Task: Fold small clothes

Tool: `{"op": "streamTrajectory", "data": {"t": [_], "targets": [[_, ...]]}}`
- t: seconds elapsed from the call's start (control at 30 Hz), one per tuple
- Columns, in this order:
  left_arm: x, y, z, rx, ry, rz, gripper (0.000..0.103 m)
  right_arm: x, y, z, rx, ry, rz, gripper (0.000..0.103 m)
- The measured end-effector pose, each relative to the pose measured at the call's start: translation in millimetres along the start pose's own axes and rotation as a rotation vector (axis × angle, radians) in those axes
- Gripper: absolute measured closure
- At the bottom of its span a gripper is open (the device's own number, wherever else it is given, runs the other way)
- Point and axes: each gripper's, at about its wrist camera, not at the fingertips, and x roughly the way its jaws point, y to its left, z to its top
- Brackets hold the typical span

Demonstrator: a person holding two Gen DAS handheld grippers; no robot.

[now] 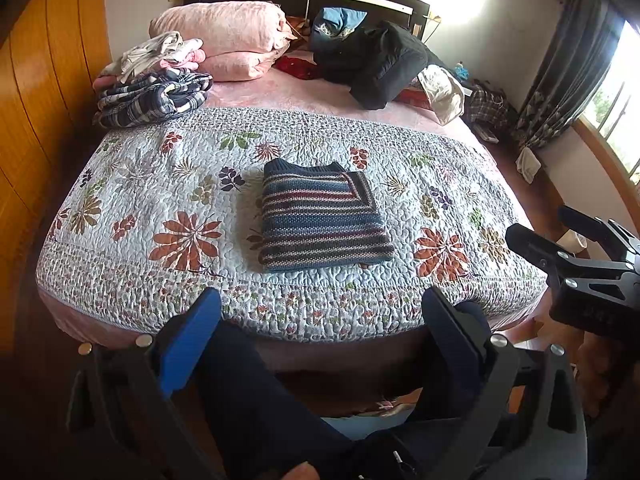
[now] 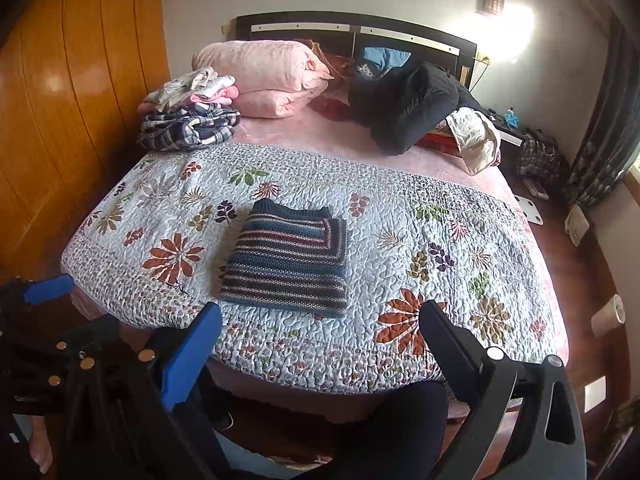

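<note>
Folded striped sweater [image 1: 322, 220] lies at quilt [image 1: 160, 184] centre; left gripper [image 1: 320, 308] and right gripper [image 2: 320, 320], at six o'clock, gape empty.

Right claw [image 1: 560, 236] cut by frame edge; bedside clutter [image 2: 508, 116] indistinct.

Left black plastic two-finger gripper [image 1: 320, 300]: one blue-padded finger, one black, silver round screws. Right black plastic two-finger gripper [image 2: 320, 316] identical. Person's dark navy trouser legs [image 1: 256, 392].
</note>
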Motion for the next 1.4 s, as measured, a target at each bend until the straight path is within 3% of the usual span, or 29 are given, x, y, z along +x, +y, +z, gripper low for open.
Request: {"op": "streamTrajectory", "data": {"t": [1.4], "targets": [[-2.1,-5.7,2.4,0.017,0.002,0.002,0.004,0.9,1.1,-3.6,0.009,-0.005,0.008,0.004]]}}
